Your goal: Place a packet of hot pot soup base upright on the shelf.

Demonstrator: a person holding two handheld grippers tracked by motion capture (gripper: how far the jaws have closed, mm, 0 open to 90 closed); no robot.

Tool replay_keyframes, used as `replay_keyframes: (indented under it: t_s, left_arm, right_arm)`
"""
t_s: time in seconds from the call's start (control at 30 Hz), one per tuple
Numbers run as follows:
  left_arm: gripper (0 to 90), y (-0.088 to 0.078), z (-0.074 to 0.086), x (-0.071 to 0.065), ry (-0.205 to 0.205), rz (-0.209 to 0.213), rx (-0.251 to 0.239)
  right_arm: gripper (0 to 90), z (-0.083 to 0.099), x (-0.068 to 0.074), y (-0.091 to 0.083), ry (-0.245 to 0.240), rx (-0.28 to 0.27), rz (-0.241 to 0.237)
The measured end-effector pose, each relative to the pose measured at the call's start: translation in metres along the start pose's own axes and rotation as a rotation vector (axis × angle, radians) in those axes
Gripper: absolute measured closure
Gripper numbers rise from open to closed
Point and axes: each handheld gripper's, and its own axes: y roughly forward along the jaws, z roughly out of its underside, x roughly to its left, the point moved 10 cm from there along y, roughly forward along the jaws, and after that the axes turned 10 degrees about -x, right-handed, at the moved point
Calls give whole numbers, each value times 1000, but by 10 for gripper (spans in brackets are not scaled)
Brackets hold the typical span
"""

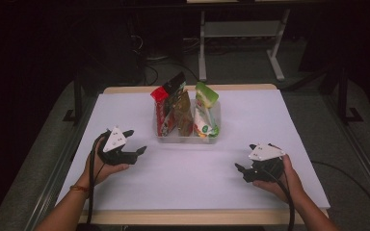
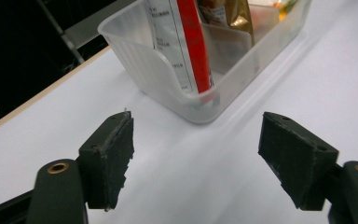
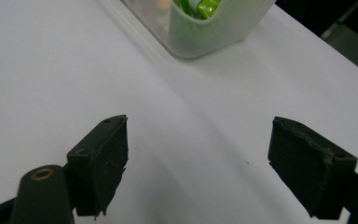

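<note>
- the left claw (image 1: 134, 142), black with a grey three-cornered plate on top, sits in the person's left hand (image 1: 107, 166) over the left part of the white table (image 1: 125, 192); its jaws stand wide apart with nothing between them and point toward the middle of the table.
- in the left gripper view the left claw (image 2: 196, 161) shows two black pads (image 2: 114, 156) parted over bare white table, with the near corner of the bin just beyond them, not touching.
- the clear plastic rectangular bin (image 1: 189, 139) stands at the centre of the far half of the table, well apart from both claws; the snack packets stand upright inside it.
- at the bin's left end stands a red and white packet (image 1: 162, 113); beside it a brown and gold packet (image 1: 183, 113); at the right end a green and white packet (image 1: 205, 115).
- in the left gripper view the red and white packet (image 2: 186, 42) leans against the bin's near wall (image 2: 140, 60).
- the right claw (image 1: 246, 161), also black with a grey plate, rests in the person's right hand (image 1: 282, 180) over the right part of the table; its jaws are spread wide and hold nothing.
- in the right gripper view the right claw (image 3: 198, 165) frames bare table, with the bin's corner (image 3: 205, 35) and the green packet (image 3: 205, 7) farther off.
</note>
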Motion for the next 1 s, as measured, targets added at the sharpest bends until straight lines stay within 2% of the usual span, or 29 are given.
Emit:
replay_keyframes:
  t_s: [0.17, 0.43, 0.47, 0.5, 0.63, 0.77, 1.0]
  left_arm:
    - [233, -7, 8, -2, -5, 15, 9]
    - [202, -21, 21, 2, -3, -8, 31]
    - [200, -23, 23, 1, -11, 0, 33]
    - [197, -25, 24, -1, -25, 18, 25]
    - [189, -34, 33, -1, -34, 14, 11]
    - [193, -43, 44, 2, -38, -1, 2]
    - [194, -63, 54, 7, -86, -19, -35]
  right_arm:
    - [187, 5, -3, -6, 17, -16, 6]
    - [176, 11, -7, -15, 7, -25, 33]
    - [176, 11, -7, -17, 5, -28, 35]
    - [176, 11, -7, -19, 7, -33, 35]
    - [174, 14, -8, -24, 18, -52, 35]
    - [172, 21, -9, -30, 34, -56, 41]
    - [173, 32, -15, -43, 91, -71, 74]
